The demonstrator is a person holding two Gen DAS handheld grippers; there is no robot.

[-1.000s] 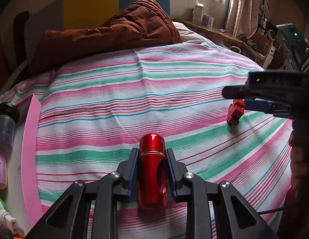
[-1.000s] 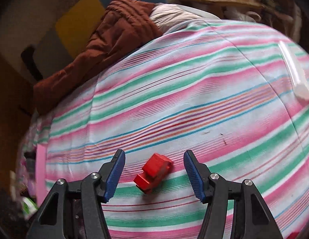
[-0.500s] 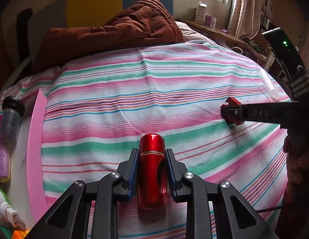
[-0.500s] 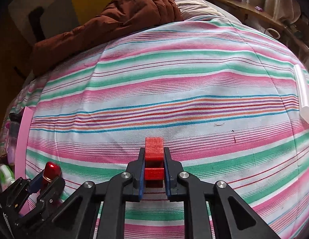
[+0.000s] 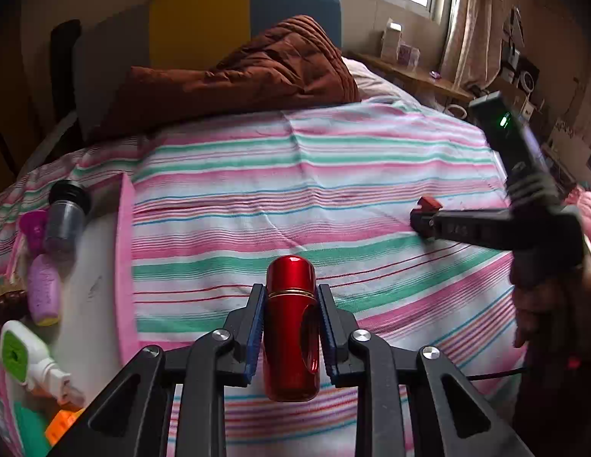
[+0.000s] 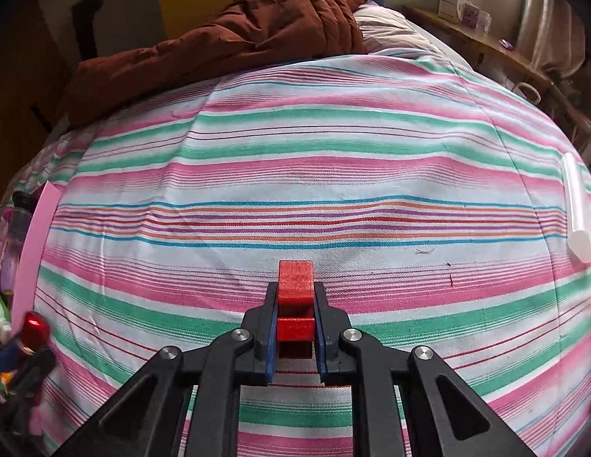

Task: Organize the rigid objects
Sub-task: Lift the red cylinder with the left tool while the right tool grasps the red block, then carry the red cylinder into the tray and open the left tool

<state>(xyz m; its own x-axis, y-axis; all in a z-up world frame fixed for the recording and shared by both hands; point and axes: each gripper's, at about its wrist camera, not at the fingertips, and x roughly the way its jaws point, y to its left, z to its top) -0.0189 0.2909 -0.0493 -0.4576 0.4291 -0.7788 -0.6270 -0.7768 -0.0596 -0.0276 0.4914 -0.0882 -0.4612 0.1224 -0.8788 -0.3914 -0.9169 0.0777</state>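
Striped bedsheet (image 6: 333, 175) underneath everything, soft and yielding, so poor support for pressing down on anything. Nearest, at 6 o'clock in the left wrist view: left tongs (image 5: 291, 320) pinching a red metal cylinder (image 5: 291, 320) across its middle, dome end forward. Probably smooth, stiff and slippery; best gripped mid-body as now, away from the side cut-out. At 6 o'clock in the right wrist view: right tongs (image 6: 295, 327) clamped on a red block (image 6: 295, 285), just above the sheet. Likely light, rigid, with flat faces that suit the pads. Farther out at 9 o'clock, pink tray (image 5: 124, 266) holding bottles. Beyond, at 12 o'clock, brown quilt (image 5: 257, 76).
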